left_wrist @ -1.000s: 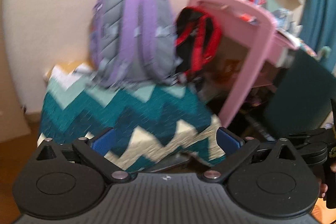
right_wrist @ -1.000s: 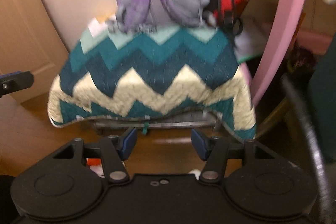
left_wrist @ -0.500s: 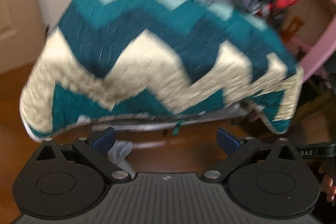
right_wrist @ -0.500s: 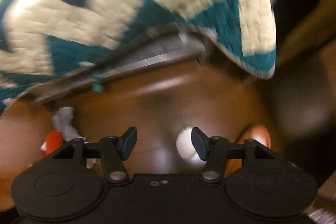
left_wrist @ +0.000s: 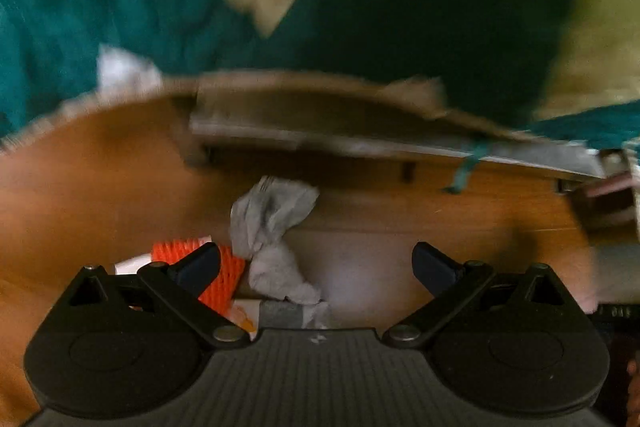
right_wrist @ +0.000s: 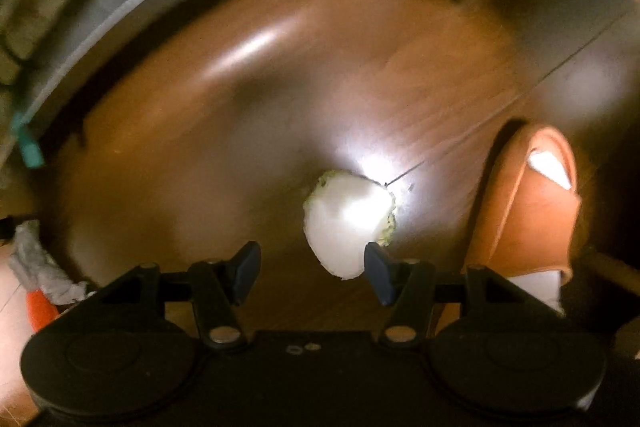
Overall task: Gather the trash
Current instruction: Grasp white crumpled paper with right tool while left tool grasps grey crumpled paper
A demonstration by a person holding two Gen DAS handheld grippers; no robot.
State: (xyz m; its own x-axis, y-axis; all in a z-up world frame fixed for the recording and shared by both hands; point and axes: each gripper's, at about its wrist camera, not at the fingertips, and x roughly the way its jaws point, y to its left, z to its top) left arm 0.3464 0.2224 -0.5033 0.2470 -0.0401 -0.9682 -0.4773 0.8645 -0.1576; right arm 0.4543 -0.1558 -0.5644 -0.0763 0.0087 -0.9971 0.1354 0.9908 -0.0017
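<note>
A crumpled grey tissue [left_wrist: 272, 239] lies on the wooden floor beside an orange net wrapper [left_wrist: 224, 267] and white paper scraps. My left gripper [left_wrist: 316, 265] hangs open over them, its left fingertip above the orange net. In the right wrist view a white crumpled wad [right_wrist: 346, 223] rests on the floor. My right gripper [right_wrist: 312, 273] is open above it, with the wad just ahead of its right fingertip. The grey tissue [right_wrist: 36, 267] and orange net [right_wrist: 40, 311] also show at the far left there.
A teal and cream zigzag blanket [left_wrist: 120, 7] hangs over a metal bed frame [left_wrist: 360, 143] just beyond the trash. A person's foot in an orange slipper [right_wrist: 528, 203] stands on the floor right of the white wad.
Both grippers have dropped from facing the backpacks and blanket to pointing down at the floor. The trash pieces have come close into view. Both sets of jaws stayed open.
</note>
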